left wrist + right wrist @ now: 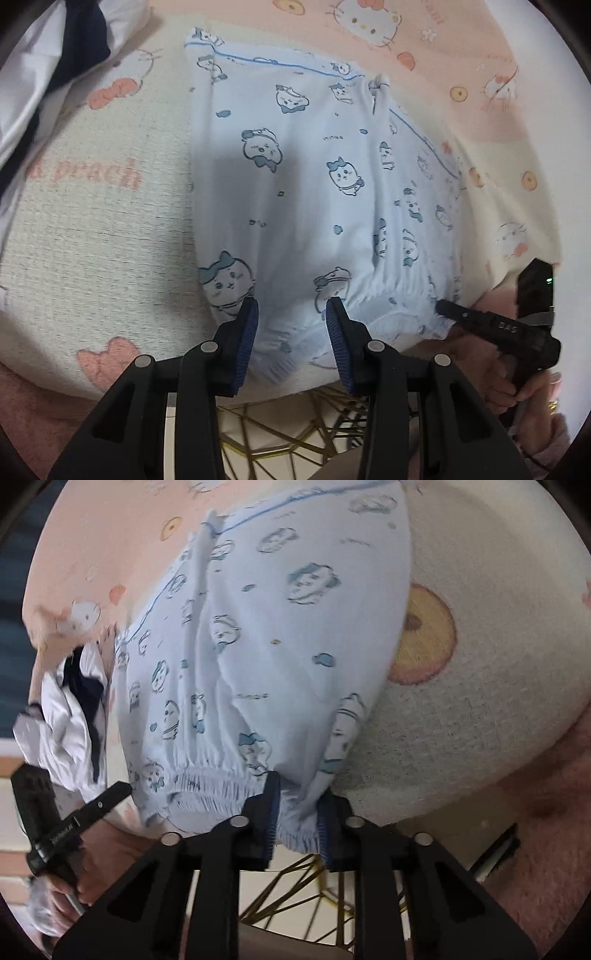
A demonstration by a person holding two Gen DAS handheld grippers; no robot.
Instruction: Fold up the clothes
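Light blue shorts with a cartoon print (306, 173) lie flat on a pink and cream blanket (96, 236), elastic waistband toward me at the blanket's near edge. My left gripper (291, 306) is open, its fingers straddling the waistband's left part without pinching it. My right gripper (297, 794) has its blue pads (271, 812) closed in on the waistband's right corner of the shorts (280, 646), with cloth bunched between them. The right gripper also shows in the left wrist view (480, 321), and the left gripper shows in the right wrist view (107, 794).
A crumpled white and navy garment (48, 74) lies at the far left on the blanket; it also shows in the right wrist view (74, 716). Below the blanket's near edge is a floor with a gold line pattern (288, 432).
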